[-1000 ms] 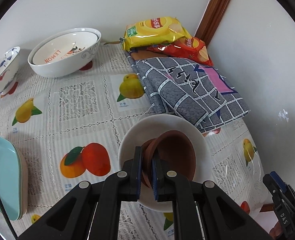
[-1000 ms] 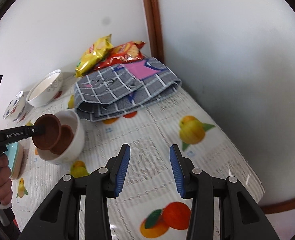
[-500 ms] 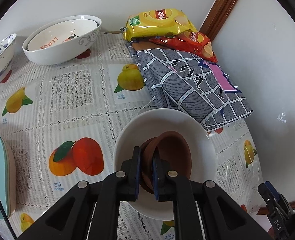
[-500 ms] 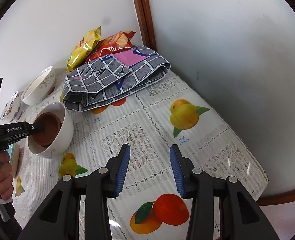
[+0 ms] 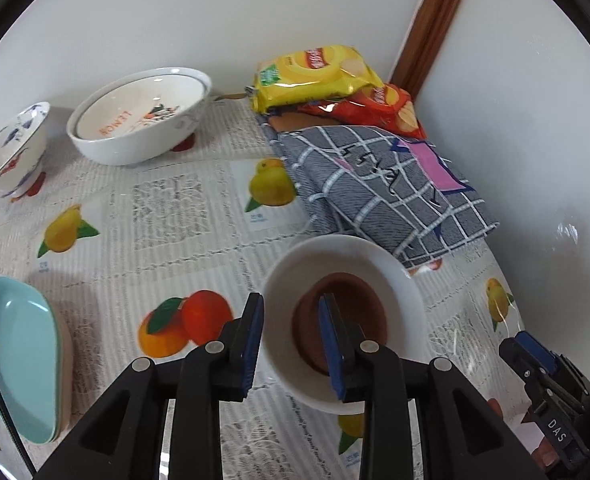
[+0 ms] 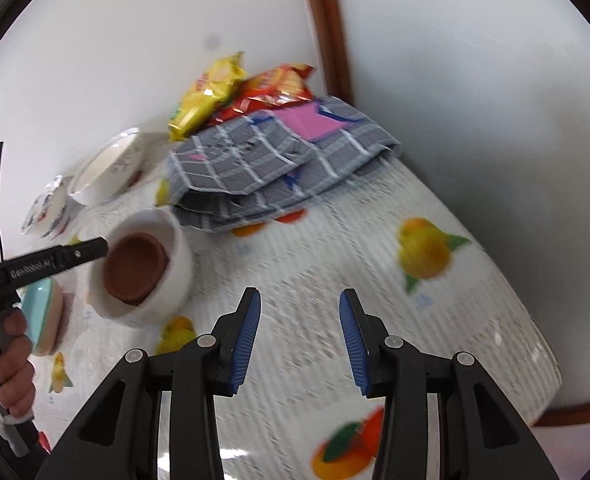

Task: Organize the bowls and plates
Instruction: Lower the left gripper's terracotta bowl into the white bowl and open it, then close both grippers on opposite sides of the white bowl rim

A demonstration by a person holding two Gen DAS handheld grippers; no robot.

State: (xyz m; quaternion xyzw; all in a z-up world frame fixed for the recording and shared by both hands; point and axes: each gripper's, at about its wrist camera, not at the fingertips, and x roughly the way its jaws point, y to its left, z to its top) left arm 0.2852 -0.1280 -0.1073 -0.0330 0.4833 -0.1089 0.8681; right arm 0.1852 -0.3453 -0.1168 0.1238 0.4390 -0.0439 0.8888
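**Brown bowl dropped into the white one, left tool letting go**

The left gripper [image 5: 291, 336] is hanging over the white bowl [image 5: 409, 280], which is sitting at about 5 o'clock in the left wrist view. Its jaws have just been opening and are now standing apart, one finger outside the white rim and the other over the brown bowl [image 5: 355, 300], neither pad pressing on it. The brown bowl is lying nested inside the white one, slightly tilted, probably so that small pieces are stacking inside larger ones.

The right gripper [image 6: 300, 334] is hovering with its jaws apart and nothing between them, over bare fruit-print tablecloth [image 6: 375, 248], likely waiting its turn. From there the nested pair is at 9 o'clock.

At 11 o'clock in the left view, the lemon bowl [image 5: 135, 116] is already resting inside a larger white bowl, with a blue-patterned bowl [image 5: 11, 152] at 10 o'clock. The teal plates [image 5: 19, 356] are stacked at 8 o'clock. The folded grey cloth [image 5: 379, 188] and snack bags [image 5: 315, 76] are crowding the 1 o'clock corner, so stacking room there looks tight.
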